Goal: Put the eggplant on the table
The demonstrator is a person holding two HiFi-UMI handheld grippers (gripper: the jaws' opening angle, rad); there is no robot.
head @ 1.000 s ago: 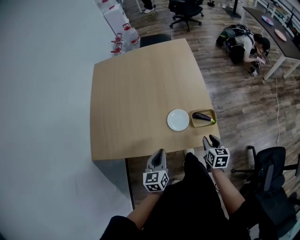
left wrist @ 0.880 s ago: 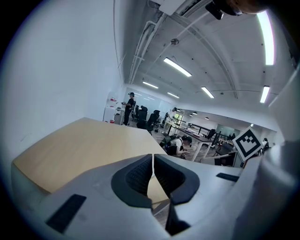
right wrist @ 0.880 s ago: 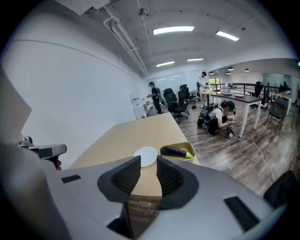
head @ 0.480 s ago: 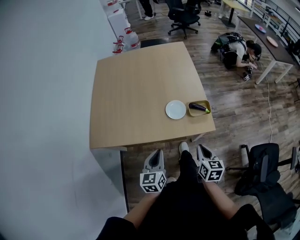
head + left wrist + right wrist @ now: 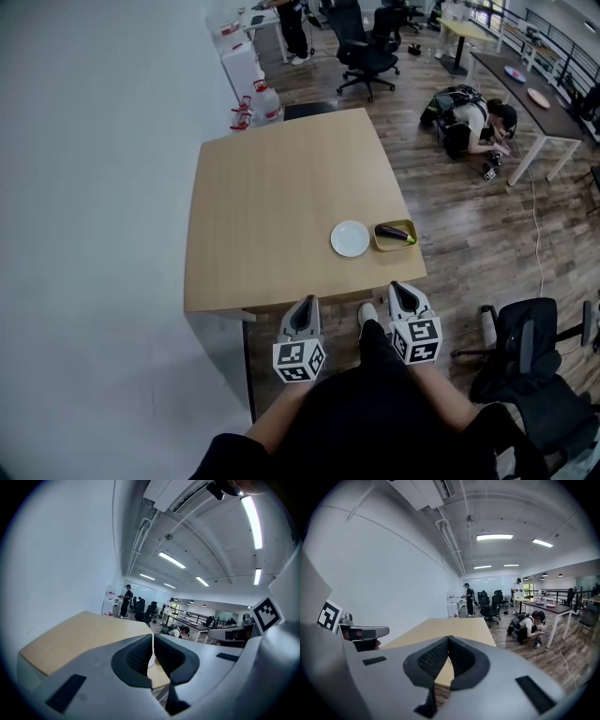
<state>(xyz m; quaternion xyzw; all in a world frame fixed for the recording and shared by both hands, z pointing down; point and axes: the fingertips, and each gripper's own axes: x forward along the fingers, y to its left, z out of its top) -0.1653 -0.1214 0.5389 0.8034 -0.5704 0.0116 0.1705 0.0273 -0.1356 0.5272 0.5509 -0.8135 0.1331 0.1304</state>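
Observation:
A dark purple eggplant [image 5: 394,233] with a green stem lies in a small yellow tray [image 5: 380,244] near the table's front right corner. A white plate [image 5: 350,238] sits just left of the tray. Both grippers hang off the table's near edge, in front of the person's body. My left gripper [image 5: 306,307] is shut and empty, its ribbed pads [image 5: 140,654] meeting. My right gripper [image 5: 397,291] is also shut with nothing between its pads [image 5: 434,658], just below the tray's corner of the table.
The wooden table [image 5: 272,197] stands against a white wall. A person [image 5: 473,117] crouches on the wood floor at the right. Office chairs [image 5: 530,342] stand at the right and far back, water jugs [image 5: 255,105] behind the table, and another desk [image 5: 525,89] at the far right.
The right gripper's jaws have gone from open to shut. Both grippers have risen, and the view has shifted so the table sits farther from the person.

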